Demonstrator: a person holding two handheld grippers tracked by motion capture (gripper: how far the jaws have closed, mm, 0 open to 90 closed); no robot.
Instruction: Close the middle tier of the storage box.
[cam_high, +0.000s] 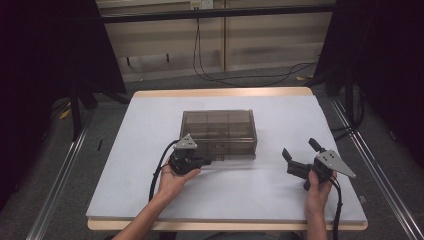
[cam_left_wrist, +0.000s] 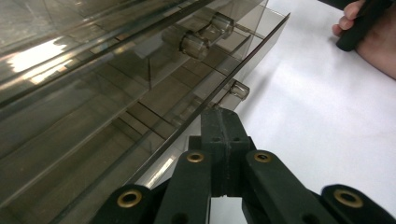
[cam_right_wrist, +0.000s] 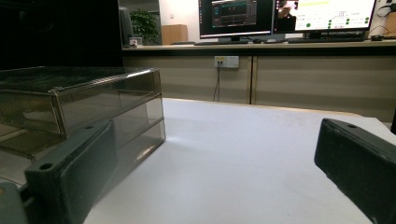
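Two grippers work around a smoky clear drawer box (cam_high: 218, 131) that sits in the middle of the white surface (cam_high: 280, 185). The left gripper (cam_high: 207, 161) is at the box's near front, low on its left half, its jaws pressed together on what looks like a small clear knob of the bottom drawer (cam_left_wrist: 154, 140), which stands slightly out of the box. The right gripper (cam_high: 298, 156) hovers well to the right of the box, jaws wide apart and empty. If the drawer is being drawn out, the pull should probably run straight and level away from the box, with the free gripper ready to steady it. The left gripper view adds other knobs (cam_left_wrist: 194, 44) above; the right gripper view gives the box's side wall (cam_right_wrist: 112, 116) and monitors (cam_right_wrist: 236, 17) beyond.
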